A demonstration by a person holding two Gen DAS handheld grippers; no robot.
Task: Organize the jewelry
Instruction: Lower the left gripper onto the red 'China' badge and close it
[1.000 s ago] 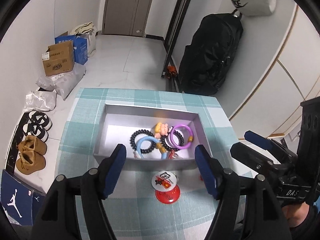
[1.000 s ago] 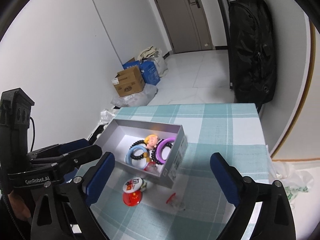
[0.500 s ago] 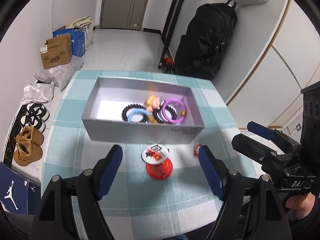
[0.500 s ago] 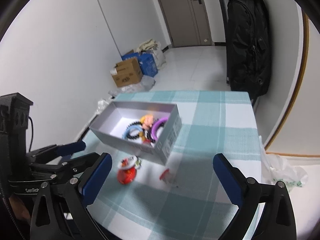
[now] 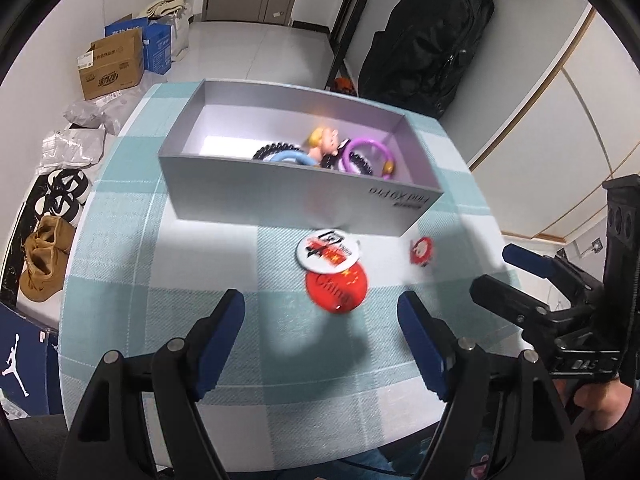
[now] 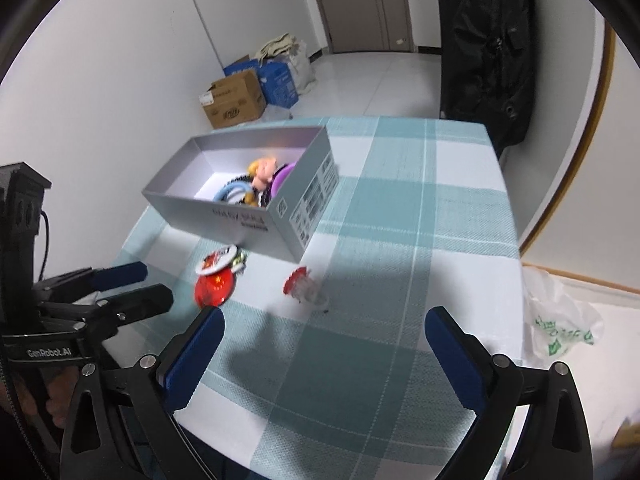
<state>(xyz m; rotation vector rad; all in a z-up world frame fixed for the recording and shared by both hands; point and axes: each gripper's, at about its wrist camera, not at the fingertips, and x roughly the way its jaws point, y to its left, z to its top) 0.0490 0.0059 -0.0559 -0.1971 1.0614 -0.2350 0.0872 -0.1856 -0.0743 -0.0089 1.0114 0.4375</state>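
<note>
On the checked tablecloth (image 5: 120,248) stands one grey box (image 5: 280,196). Inside it lie one purple bracelet (image 5: 370,150), one blue bracelet (image 5: 290,157), two black beaded bracelets (image 5: 276,148) and one small blond figure (image 5: 323,141). Outside the box there are three round badges: one white badge (image 5: 327,249), one large red badge (image 5: 336,285) and one small red badge (image 5: 421,249). Two grippers are in view. On the floor there is one brown carton (image 5: 112,66) and one blue carton (image 5: 158,46).
</note>
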